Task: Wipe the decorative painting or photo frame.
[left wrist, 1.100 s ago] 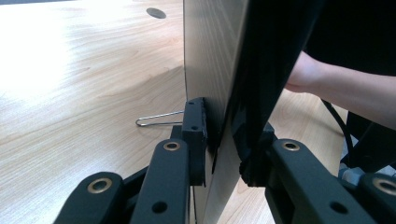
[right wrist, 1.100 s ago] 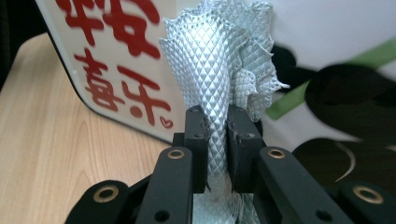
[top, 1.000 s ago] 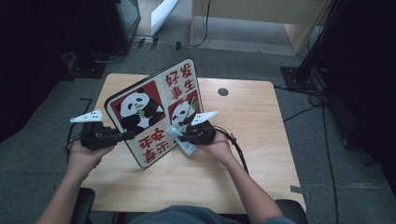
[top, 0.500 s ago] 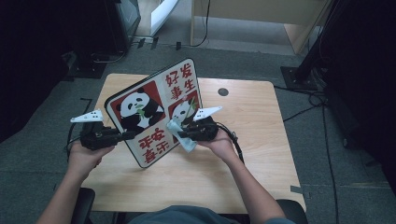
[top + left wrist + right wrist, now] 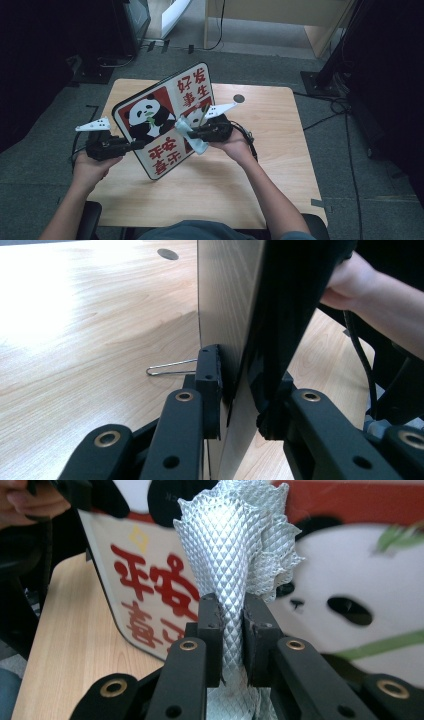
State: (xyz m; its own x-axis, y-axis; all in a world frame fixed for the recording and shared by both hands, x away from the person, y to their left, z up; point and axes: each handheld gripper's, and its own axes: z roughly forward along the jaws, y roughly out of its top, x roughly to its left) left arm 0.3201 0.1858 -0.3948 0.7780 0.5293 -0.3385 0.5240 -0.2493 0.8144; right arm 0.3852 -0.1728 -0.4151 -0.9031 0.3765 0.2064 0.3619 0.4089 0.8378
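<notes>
A light wooden table (image 5: 280, 165) with a small round cable hole (image 5: 239, 98) near its far edge stands on grey carpet (image 5: 330, 125). Beyond it sits a pale wooden cabinet (image 5: 280, 15), with black cables (image 5: 345, 107) trailing over the floor at the right. The left side of the room lies in deep shadow.

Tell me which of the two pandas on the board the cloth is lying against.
The right-hand panda, nearest the right gripper: the cloth overlaps it. The larger panda, on the red panel towards the left gripper, is uncovered.
</notes>
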